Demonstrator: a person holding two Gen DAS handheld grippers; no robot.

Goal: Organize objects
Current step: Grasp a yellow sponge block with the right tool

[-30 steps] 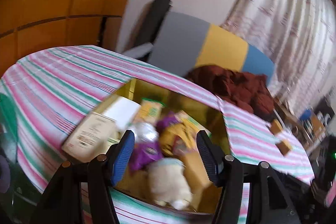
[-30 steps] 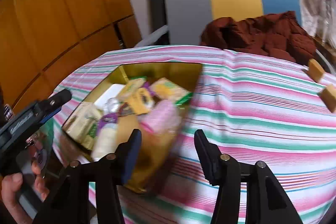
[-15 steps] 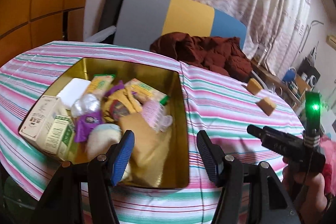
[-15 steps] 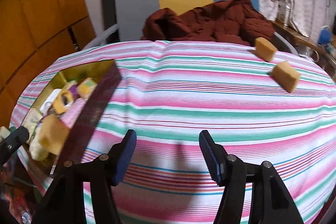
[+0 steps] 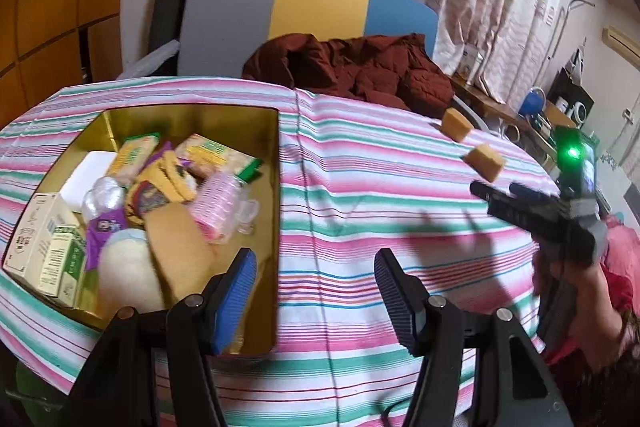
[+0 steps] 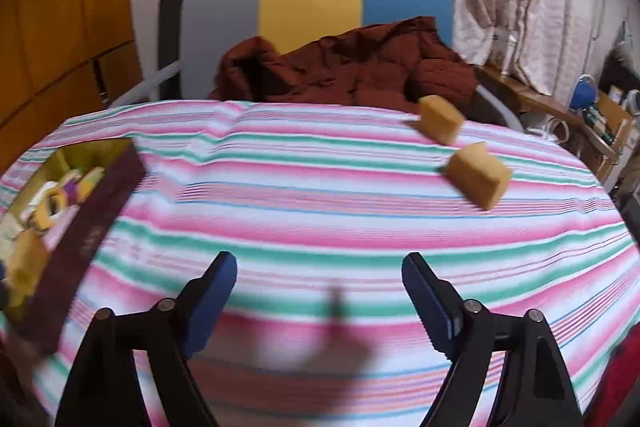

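A gold tin (image 5: pixel 277 187) on the striped tablecloth (image 5: pixel 380 195) holds several items: cartons, packets, a pink plastic piece and a tan sponge. Two more tan sponges (image 5: pixel 456 124) (image 5: pixel 484 161) lie apart on the cloth at the far right. My left gripper (image 5: pixel 316 279) hangs open over the tin's near right corner, nothing between its fingers. In the right wrist view the tin (image 6: pixel 100 211) is at the left edge and the sponges (image 6: pixel 440 119) (image 6: pixel 478 175) are ahead to the right. My right gripper (image 6: pixel 320 287) has its jaws opening over bare cloth, with nothing between them.
Behind the table stands a chair with a grey, yellow and blue back (image 5: pixel 312 3), and a dark red jacket (image 5: pixel 360 71) is draped over it. A cluttered side table (image 5: pixel 540 115) and curtains are at the right. Wooden panelling is at the left.
Both views have swung to the right, so the tin has slid leftward and the two loose sponges stand larger. The right gripper's jaws have spread wider. The left jaws kept their gap.
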